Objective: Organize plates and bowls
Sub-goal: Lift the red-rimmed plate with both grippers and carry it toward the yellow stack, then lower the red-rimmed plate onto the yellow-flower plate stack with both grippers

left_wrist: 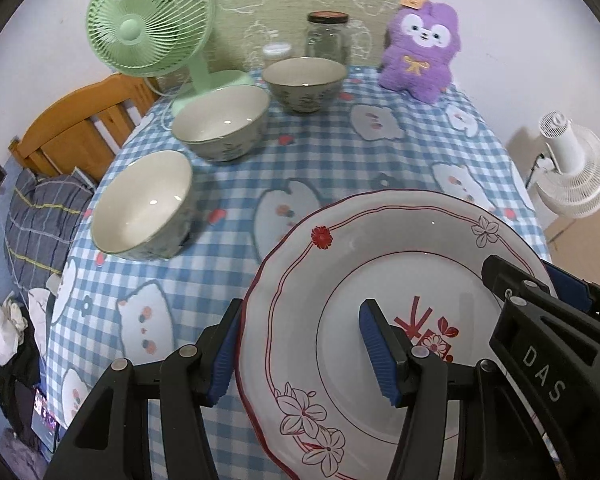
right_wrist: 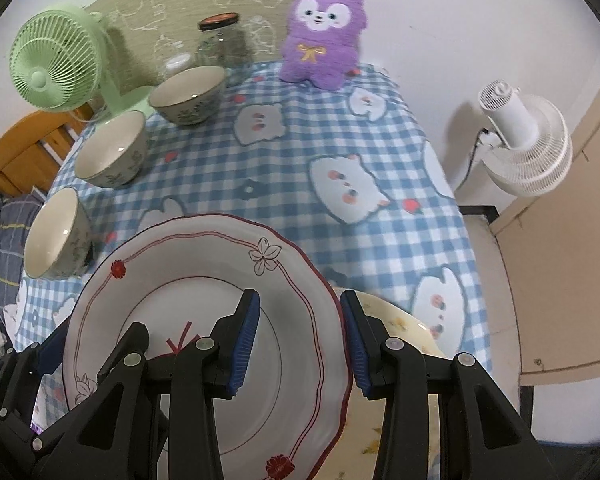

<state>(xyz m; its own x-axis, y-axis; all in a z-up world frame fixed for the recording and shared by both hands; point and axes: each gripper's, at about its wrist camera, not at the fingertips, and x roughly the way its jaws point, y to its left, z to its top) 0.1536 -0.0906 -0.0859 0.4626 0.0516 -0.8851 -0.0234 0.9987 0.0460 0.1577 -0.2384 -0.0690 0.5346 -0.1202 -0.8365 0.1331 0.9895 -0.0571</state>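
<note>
A white plate with red flower trim (left_wrist: pixel 400 280) (right_wrist: pixel 204 280) is held up over the near table edge. My left gripper (left_wrist: pixel 300 350) straddles its left rim, jaws wide, one finger over and one under. My right gripper (right_wrist: pixel 300 338) (left_wrist: pixel 540 292) straddles its right rim the same way. Whether either grips is unclear. A yellowish floral plate (right_wrist: pixel 396 332) lies under it at right. Three bowls stand in a row on the left: near (left_wrist: pixel 144 204) (right_wrist: pixel 56 236), middle (left_wrist: pixel 224 124) (right_wrist: pixel 112 148), far (left_wrist: pixel 304 80) (right_wrist: pixel 188 92).
The table has a blue checked cloth (left_wrist: pixel 340 160). At its back stand a green fan (left_wrist: pixel 148 28), a glass jar (left_wrist: pixel 327 36) and a purple plush toy (left_wrist: pixel 420 48). A white fan (right_wrist: pixel 528 140) stands off the right side. A wooden bed frame (left_wrist: pixel 80 128) is at left.
</note>
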